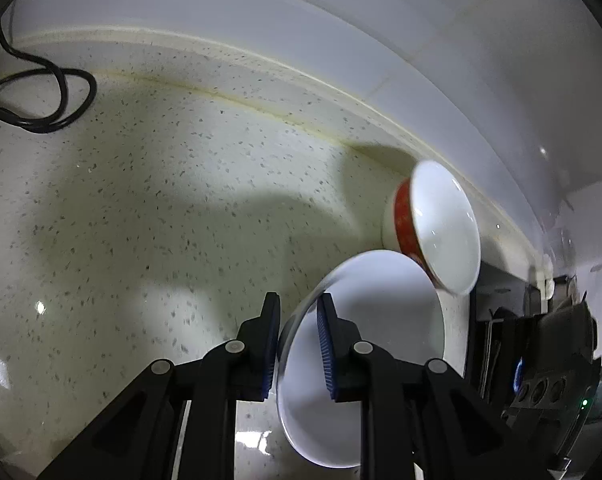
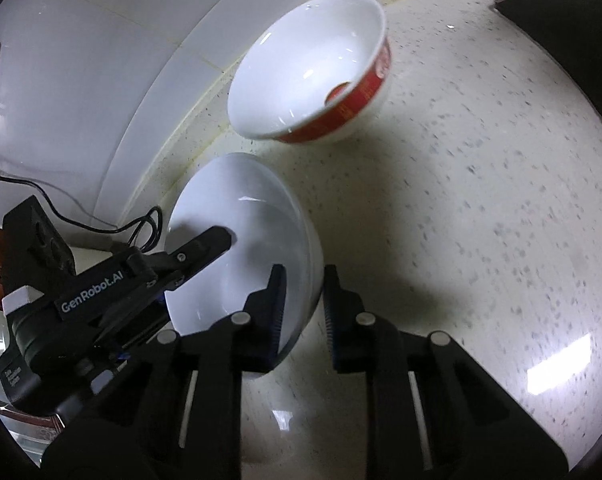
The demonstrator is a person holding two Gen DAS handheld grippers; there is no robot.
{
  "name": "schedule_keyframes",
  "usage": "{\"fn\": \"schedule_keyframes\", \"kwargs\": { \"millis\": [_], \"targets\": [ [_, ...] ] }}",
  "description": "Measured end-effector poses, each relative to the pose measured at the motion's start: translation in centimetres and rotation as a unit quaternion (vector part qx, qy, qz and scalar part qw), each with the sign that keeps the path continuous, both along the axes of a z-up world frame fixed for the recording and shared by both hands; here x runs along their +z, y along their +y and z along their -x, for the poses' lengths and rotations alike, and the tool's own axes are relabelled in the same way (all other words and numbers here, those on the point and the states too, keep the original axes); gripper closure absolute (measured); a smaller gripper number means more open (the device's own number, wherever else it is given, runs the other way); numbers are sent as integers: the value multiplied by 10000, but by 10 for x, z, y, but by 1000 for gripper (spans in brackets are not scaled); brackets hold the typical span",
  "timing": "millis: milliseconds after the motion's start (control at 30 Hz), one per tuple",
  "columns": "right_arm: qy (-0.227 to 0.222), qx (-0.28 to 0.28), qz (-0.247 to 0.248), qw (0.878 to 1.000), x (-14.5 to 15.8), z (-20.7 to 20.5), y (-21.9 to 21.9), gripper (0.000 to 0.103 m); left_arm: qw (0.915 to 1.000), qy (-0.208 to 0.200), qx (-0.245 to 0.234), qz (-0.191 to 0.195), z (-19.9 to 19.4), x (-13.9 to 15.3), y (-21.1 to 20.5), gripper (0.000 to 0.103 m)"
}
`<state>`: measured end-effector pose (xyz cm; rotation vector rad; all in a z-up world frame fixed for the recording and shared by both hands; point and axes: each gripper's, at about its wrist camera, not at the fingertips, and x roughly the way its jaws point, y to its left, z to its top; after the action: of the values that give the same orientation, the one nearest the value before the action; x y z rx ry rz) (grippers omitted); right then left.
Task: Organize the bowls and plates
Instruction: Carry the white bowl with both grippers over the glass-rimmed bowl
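Claws first: the left claw (image 1: 299, 344) has narrowed onto the rim of the plain white bowl (image 1: 365, 360), one blue-padded finger outside the wall and one inside. The right claw (image 2: 303, 312) is likewise narrow, clamped across the opposite rim of that same bowl, pads on either side of the wall. Seen from the right wrist, the left tool reaches into the bowl from the far side. The white bowl sits low over the speckled counter (image 1: 141, 200), close to the tiled wall; whether it touches the surface cannot be told. Just beyond the white bowl, nearer the wall, stands the red-banded bowl (image 2: 313, 72), apart from it. Judging from this, the step is a two-handed lift: both grips should stay level and rise together, clearing the red-banded rim before nesting.
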<state>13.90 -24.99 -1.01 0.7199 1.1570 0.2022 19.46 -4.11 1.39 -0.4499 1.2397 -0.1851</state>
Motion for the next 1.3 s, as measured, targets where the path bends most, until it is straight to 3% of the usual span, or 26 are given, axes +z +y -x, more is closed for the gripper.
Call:
{"fn": "schedule_keyframes", "kwargs": {
  "millis": [767,1300],
  "targets": [
    [-77,-91,-133,9998,22,75,-15,81,9977,-409,-477,-238,85,31,-11,83],
    [-370,148,-12,9992,59,120,-13,81,9929,-967,-555,-410,132,65,-6,83]
  ]
}}
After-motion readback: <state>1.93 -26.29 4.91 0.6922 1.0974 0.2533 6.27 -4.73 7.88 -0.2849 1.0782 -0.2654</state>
